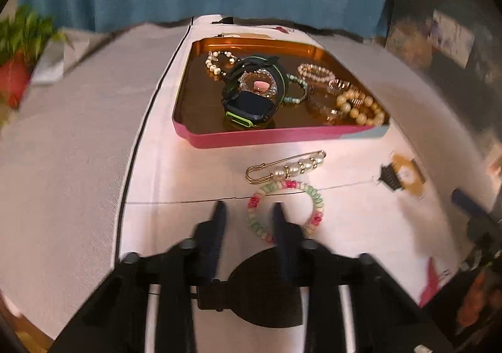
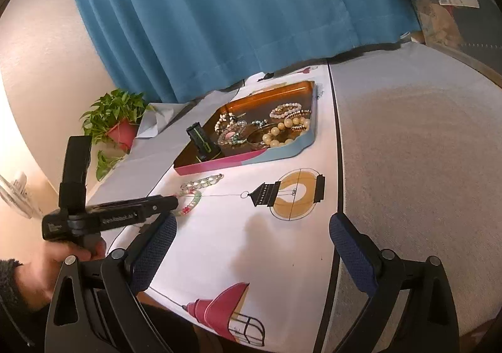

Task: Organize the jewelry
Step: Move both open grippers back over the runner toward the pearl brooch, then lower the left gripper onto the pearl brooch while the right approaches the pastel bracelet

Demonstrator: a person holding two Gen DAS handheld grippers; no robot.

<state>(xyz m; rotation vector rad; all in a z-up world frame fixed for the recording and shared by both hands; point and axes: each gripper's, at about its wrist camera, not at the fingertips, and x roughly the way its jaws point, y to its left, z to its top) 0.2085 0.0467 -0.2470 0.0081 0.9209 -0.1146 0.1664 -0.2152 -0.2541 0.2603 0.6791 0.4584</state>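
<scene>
My left gripper [image 1: 249, 212] was black plastic, with two slim dark-blue fingers [image 1: 216, 227] that tapered to points. Behind them sat angular black linkage arms joined by round grey pivot pins, and a black oval disc sat low between the arms. Seen from my right wrist, its long black body carried small white lettering, too blurred to read, and an upright black block stood on top. My left hand [image 2: 37, 271] wore a dark, fuzzy knit cuff. My right gripper [image 2: 252, 248] had the same black triangular-cutout arms and silver-grey pins, but its finger pads [image 2: 157, 246] were broad, rounded and covered in dark-blue textured mesh.
</scene>
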